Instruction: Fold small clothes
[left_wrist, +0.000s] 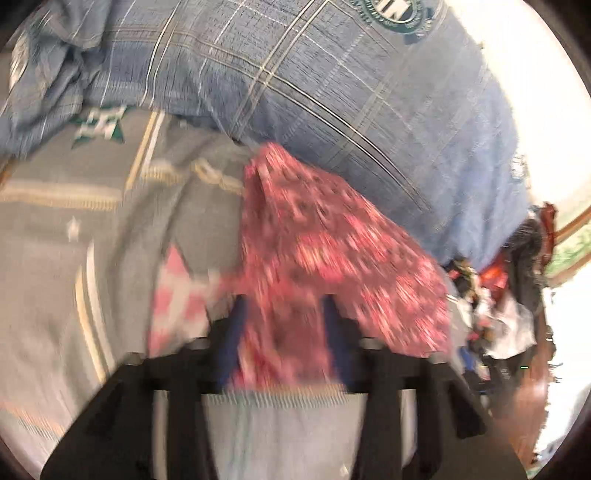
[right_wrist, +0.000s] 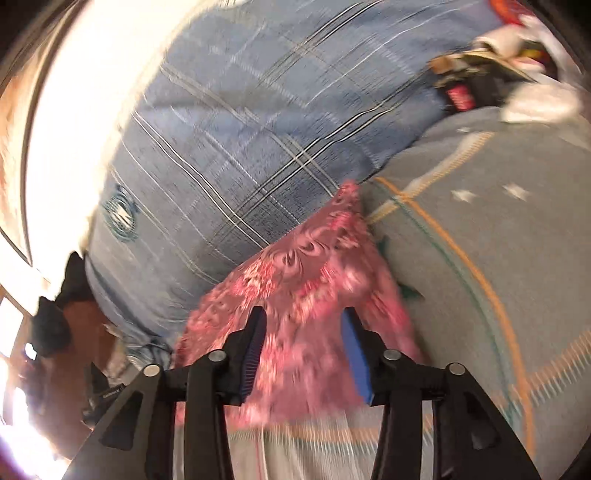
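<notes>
Reaching forward along the bed, the left gripper (left_wrist: 282, 310) has its blue-padded fingers (left_wrist: 229, 347) spread apart with the pink cloth (left_wrist: 332, 251) bunched between them; whether the pads actually pinch the fabric I cannot tell, as motion blurs the picture. The right gripper (right_wrist: 304, 325) shows the same: blue ribbed fingers (right_wrist: 356, 354) set wide, the pink cloth (right_wrist: 295, 288) lying in the gap and over their tips, grip unclear.

The garment is small, deep pink to red with a pale swirling floral print, rumpled and rising to a point at its far end. It lies on the grey bedspread (left_wrist: 74, 258), its far edge touching the blue plaid pillow (left_wrist: 332, 92). A lighter pink-and-white checked piece (left_wrist: 173, 295) shows just left of the left fingers.

The bedspread carries cream and orange stripes and small white stars. On the pillow sits a round green-and-white emblem (left_wrist: 395, 14), its lettering too blurred to read. Beyond the pillow, a heap of mixed clutter (left_wrist: 491, 295) sits near the bed's edge, above a reddish wooden floor (left_wrist: 532, 406).
</notes>
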